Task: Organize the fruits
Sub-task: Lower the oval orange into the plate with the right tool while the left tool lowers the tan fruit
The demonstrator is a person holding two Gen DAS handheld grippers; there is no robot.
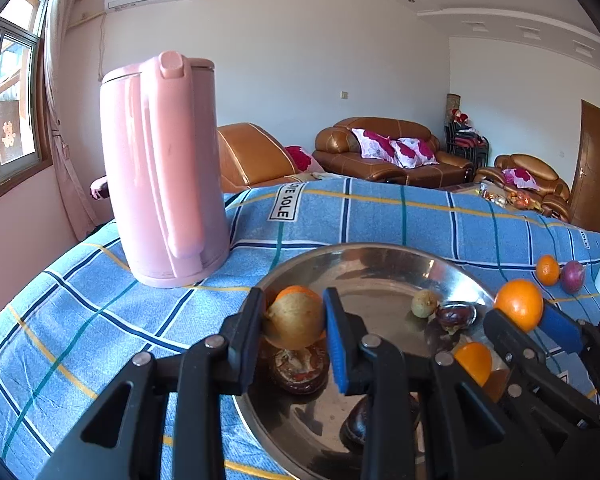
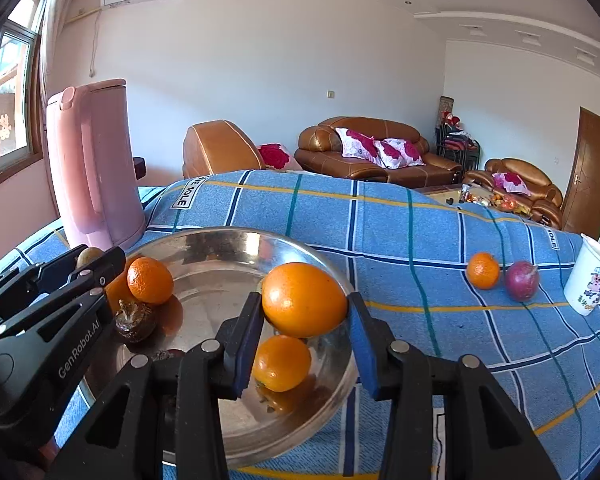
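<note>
The left hand-held gripper [image 1: 294,326] is pinching a yellowish-brown fruit [image 1: 294,320] between its blue pads, holding it above the near left part of the steel dish [image 1: 380,264]. An orange [image 1: 296,292] is peeking out just behind that fruit, and a dark fruit [image 1: 300,372] is sitting in the dish right beneath it. The right hand-held gripper [image 2: 304,312] is clamping a big orange [image 2: 304,300] between its fingers, hanging it over the near right part of the dish [image 2: 220,236], directly above a smaller orange [image 2: 282,362] lying inside. Further left in the dish, another orange [image 2: 150,280] is resting beside a wrinkled dark fruit [image 2: 135,324], next to the left hand-held gripper. A small greenish fruit [image 1: 424,303] and a dark one [image 1: 456,314] are lying near the dish's middle; what kind they are is hard to say from here. The dish is sitting on a blue checked cloth [image 2: 420,240] covering the tabletop. Well to the right of the dish, a tangerine [image 2: 483,270] and a purple fruit [image 2: 521,280] are lying side by side on the cloth, with a white cup [image 2: 590,280] just beyond them. A pink kettle [image 1: 164,168] is standing behind the dish on the left.
</note>
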